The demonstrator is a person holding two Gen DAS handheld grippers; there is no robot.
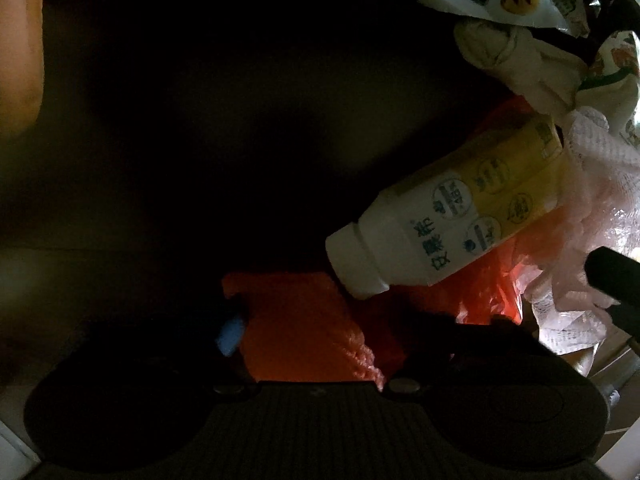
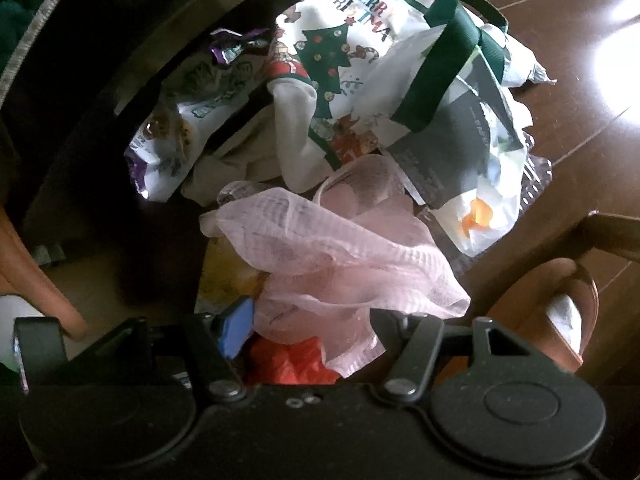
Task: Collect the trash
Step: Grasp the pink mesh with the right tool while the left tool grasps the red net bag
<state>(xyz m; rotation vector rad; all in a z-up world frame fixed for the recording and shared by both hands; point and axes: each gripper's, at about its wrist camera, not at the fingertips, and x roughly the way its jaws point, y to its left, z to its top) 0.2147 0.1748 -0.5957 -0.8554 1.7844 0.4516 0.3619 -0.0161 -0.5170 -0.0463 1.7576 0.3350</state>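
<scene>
The orange bag (image 1: pixel 304 332) is sitting pinched in your left gripper (image 1: pixel 320 344); your right gripper (image 2: pixel 308 332) is clamping pink netting (image 2: pixel 328 256). The bottle (image 1: pixel 448 216), wrappers (image 2: pixel 172 140) and Christmas bag (image 2: pixel 360 60) are lying uncollected, so most work remains.

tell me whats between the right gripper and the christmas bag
In the right wrist view, a crumpled pink plastic bag lies between the right gripper and the Christmas bag.
</scene>
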